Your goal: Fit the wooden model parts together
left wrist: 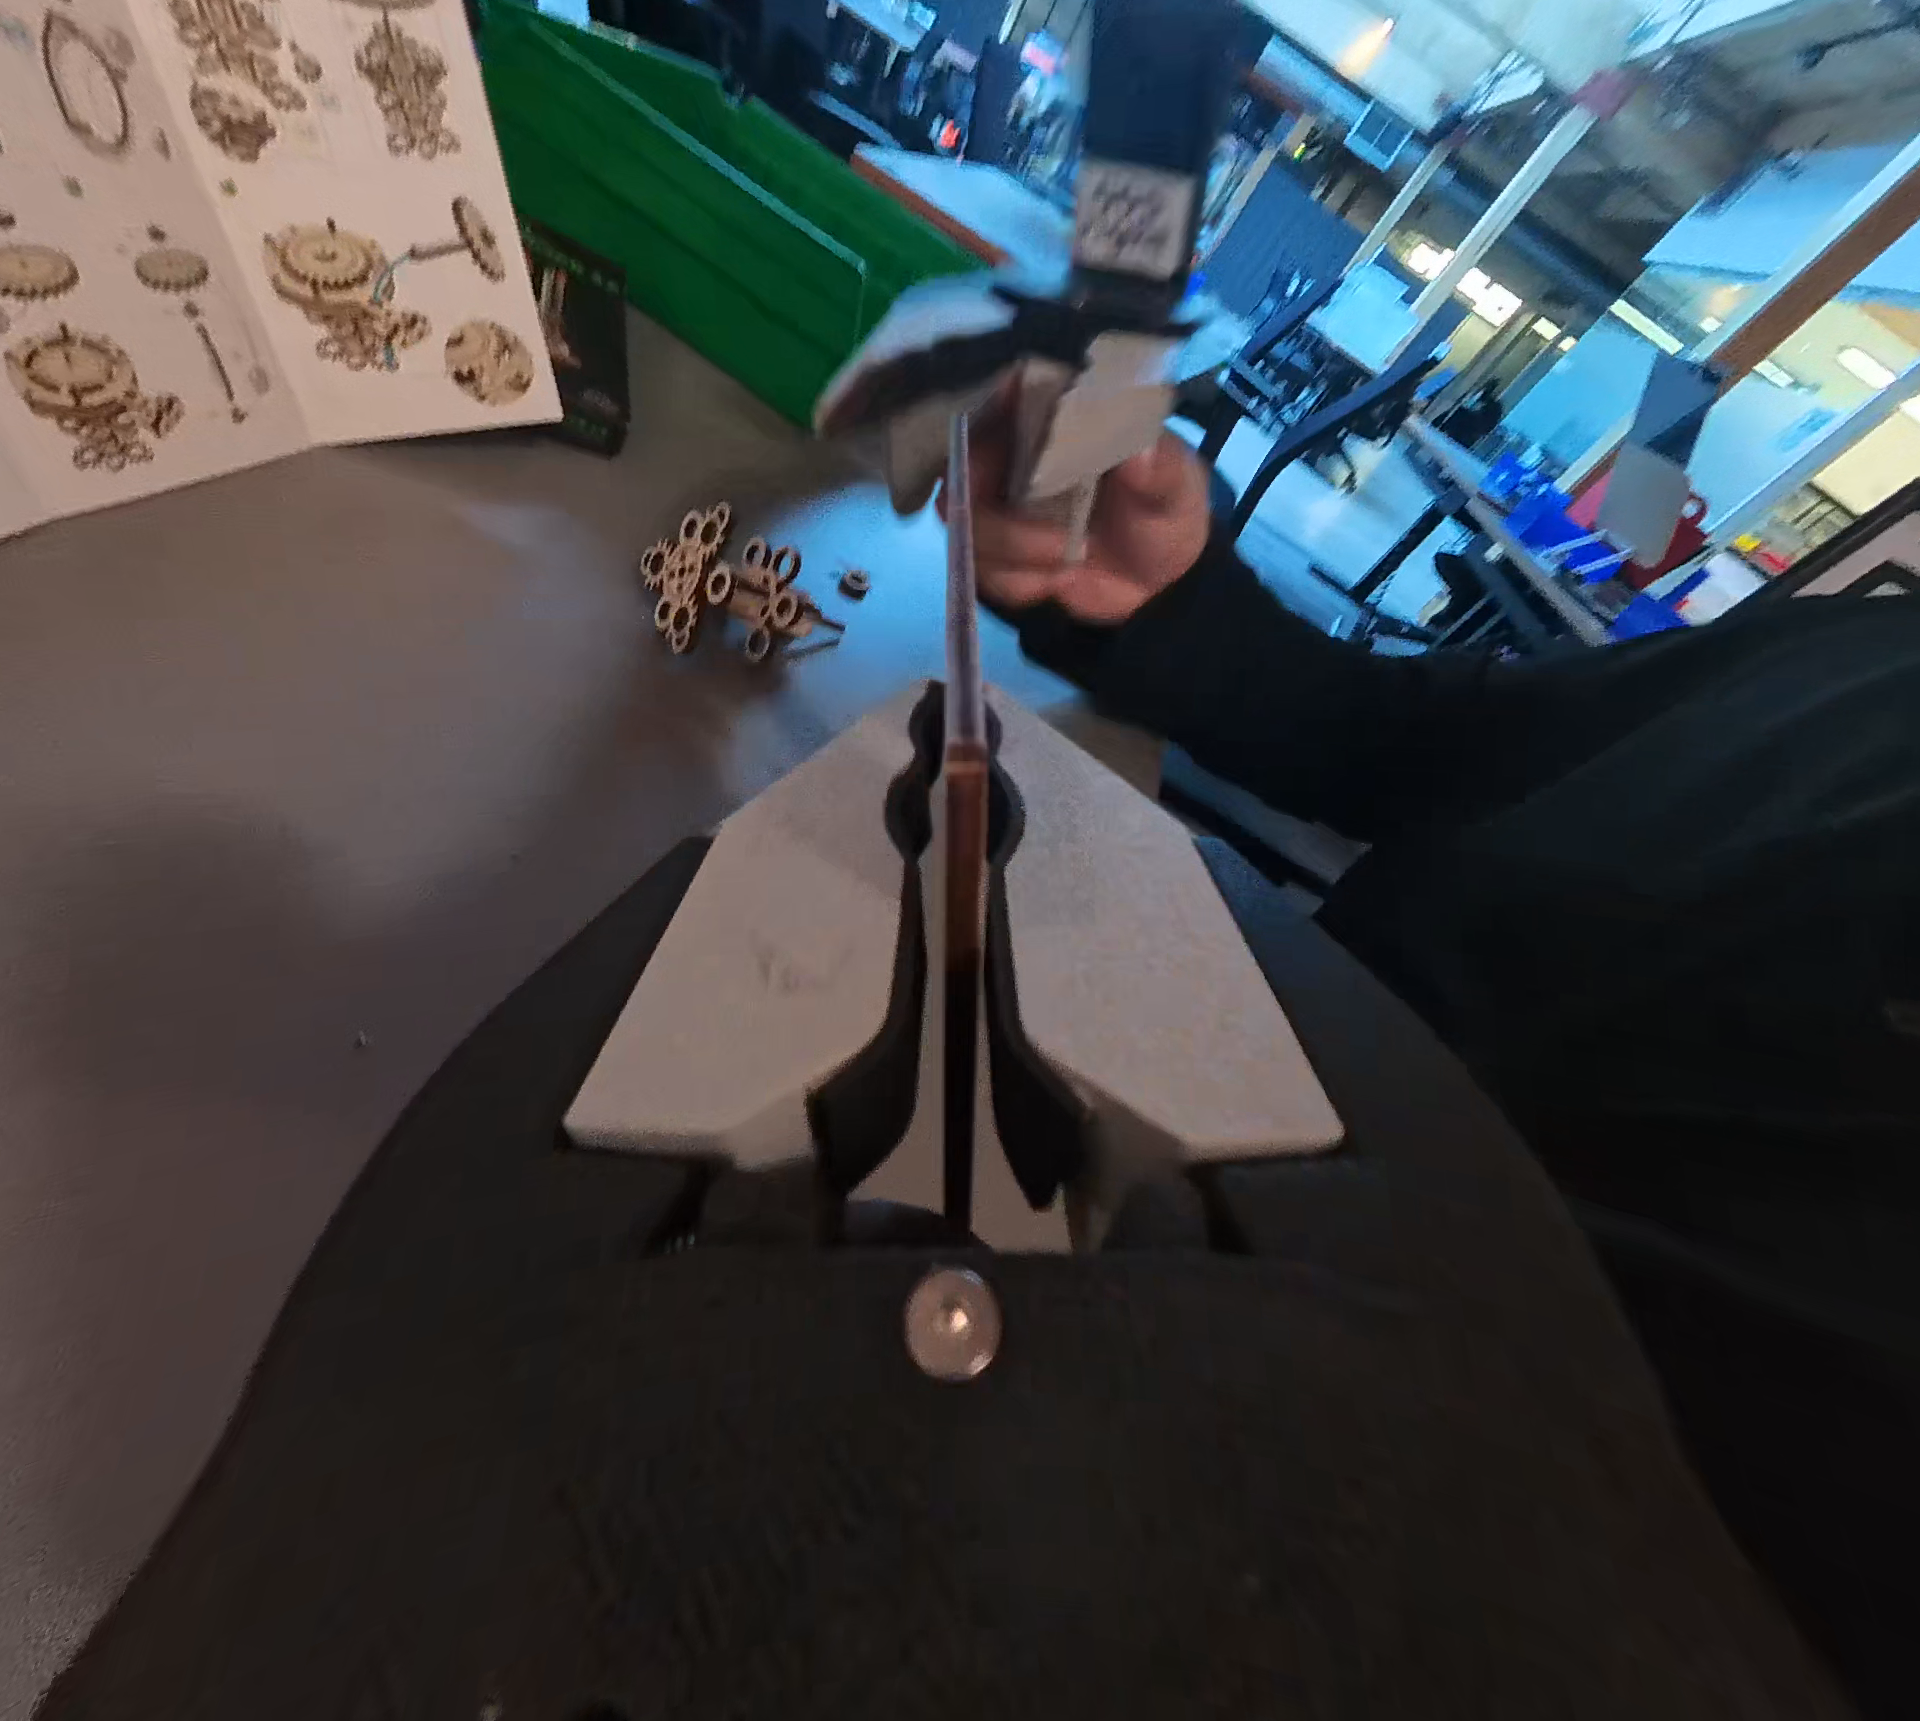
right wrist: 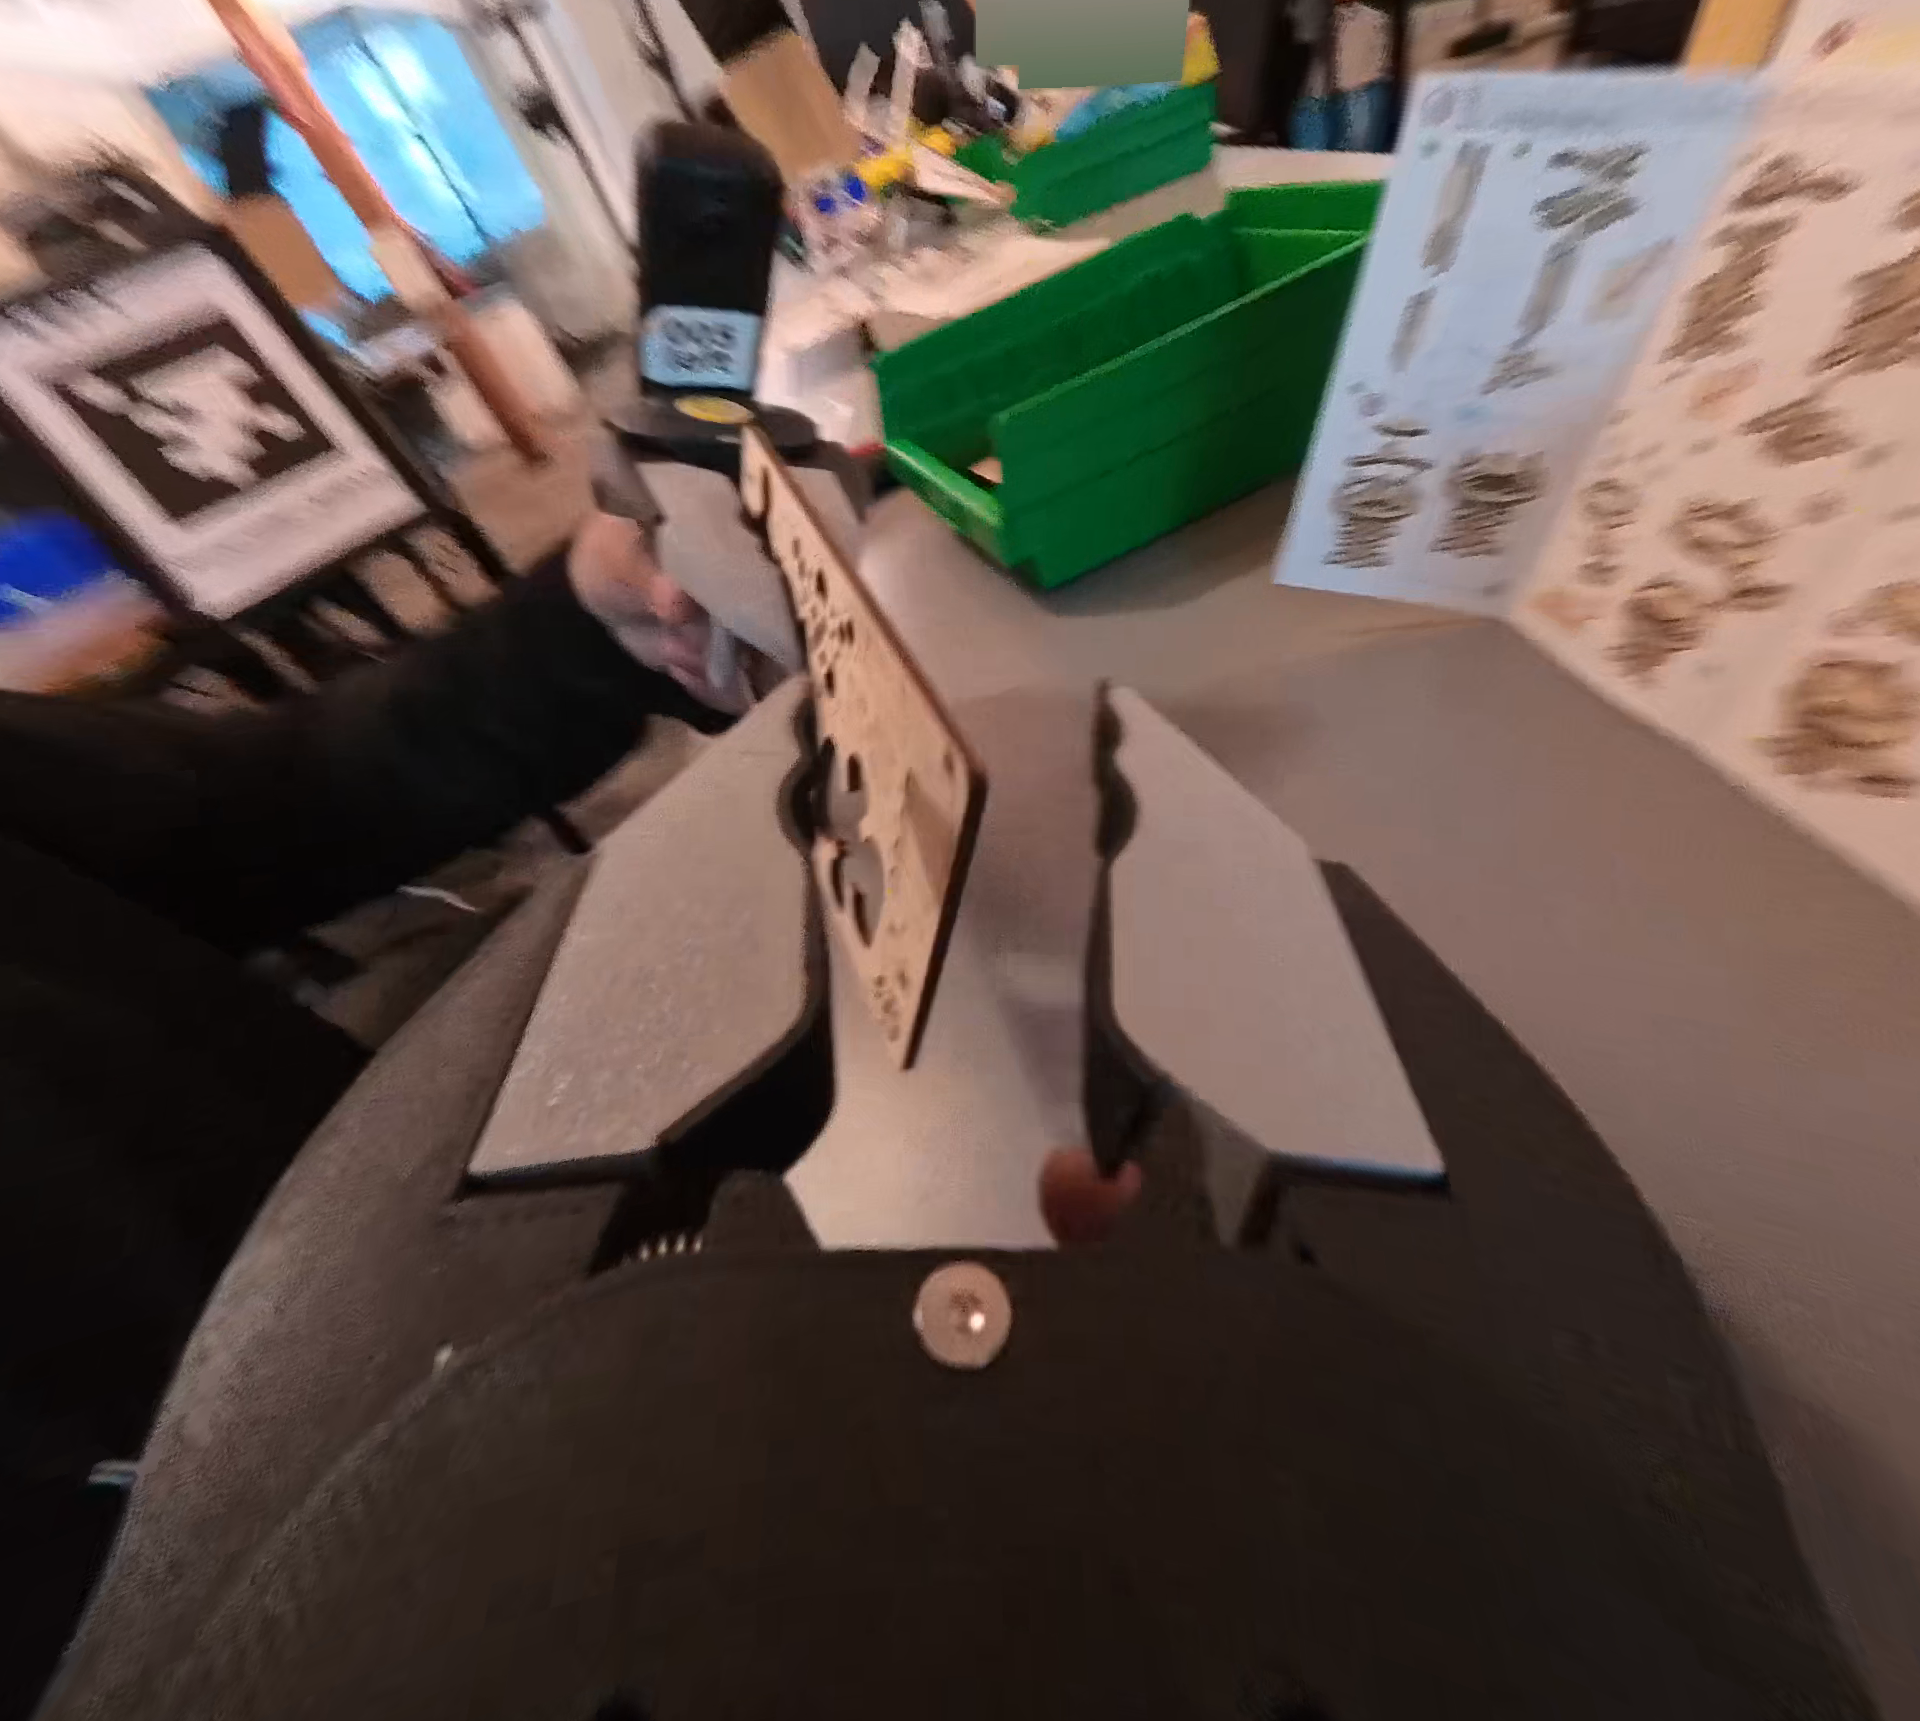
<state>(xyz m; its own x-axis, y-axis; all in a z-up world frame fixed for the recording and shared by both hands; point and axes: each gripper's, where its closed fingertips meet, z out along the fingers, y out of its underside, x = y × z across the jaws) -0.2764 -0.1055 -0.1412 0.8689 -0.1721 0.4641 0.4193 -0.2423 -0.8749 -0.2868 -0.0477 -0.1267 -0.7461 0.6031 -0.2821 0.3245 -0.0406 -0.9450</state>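
Thin flat laser-cut wooden sheet [left wrist: 961,798] pinched edge-on in left gripper [left wrist: 956,736], frame centre. Long axis runs forward into spread right gripper [right wrist: 956,715], touching its left finger [right wrist: 686,923].

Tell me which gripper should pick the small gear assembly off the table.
Probably right: the right gripper is open, while the left gripper is shut on the wooden sheet.

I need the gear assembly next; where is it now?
In the left wrist view, the gear assembly lies on the grey table, left of the wooden sheet.
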